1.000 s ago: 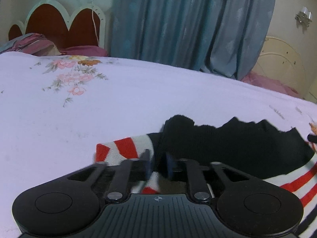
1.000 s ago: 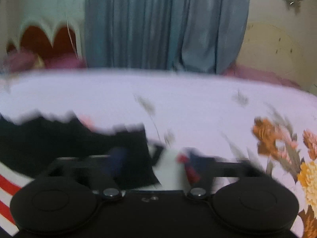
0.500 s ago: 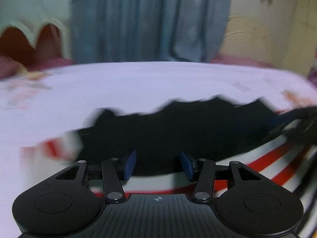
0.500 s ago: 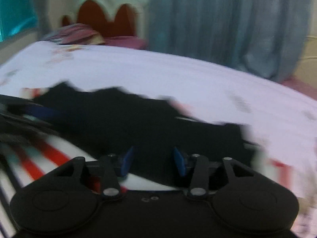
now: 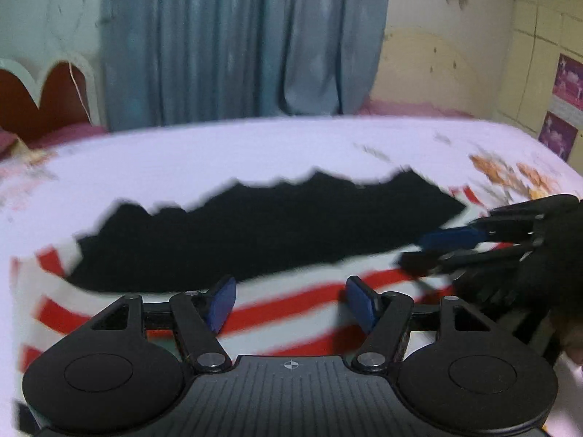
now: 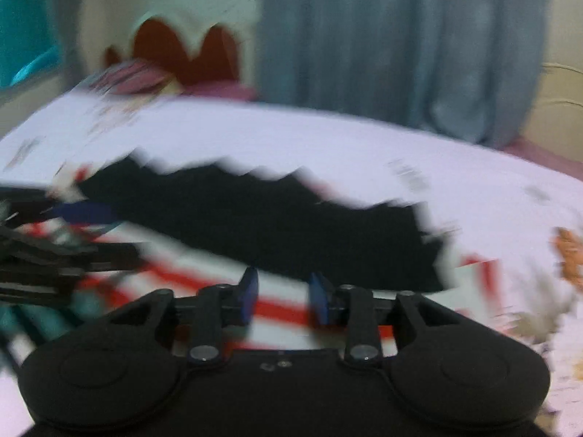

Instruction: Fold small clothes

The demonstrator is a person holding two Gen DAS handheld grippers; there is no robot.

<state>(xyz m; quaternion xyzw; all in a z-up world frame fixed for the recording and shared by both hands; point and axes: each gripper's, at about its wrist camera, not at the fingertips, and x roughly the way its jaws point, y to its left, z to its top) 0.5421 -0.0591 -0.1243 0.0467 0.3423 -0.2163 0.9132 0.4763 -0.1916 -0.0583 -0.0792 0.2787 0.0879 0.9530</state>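
A small garment lies flat on the bed, with a black jagged-edged upper part (image 5: 262,233) and a red-and-white striped lower part (image 5: 291,313); it also shows in the right wrist view (image 6: 255,225). My left gripper (image 5: 289,304) is open and empty over the stripes. My right gripper (image 6: 282,300) is open and empty over the stripes too. Each gripper shows in the other's view: the right one at the right edge (image 5: 437,247), the left one at the left edge (image 6: 73,229). Both views are blurred.
The garment rests on a pale lilac floral bedsheet (image 5: 255,153). A scalloped red headboard (image 5: 54,98) and pillows stand at the far left, a blue curtain (image 5: 237,43) behind, and a cream wall with pictures (image 5: 561,105) at the right.
Both grippers let go of the garment, opened and swung in over its striped part. The black part now lies spread flat across the stripes.
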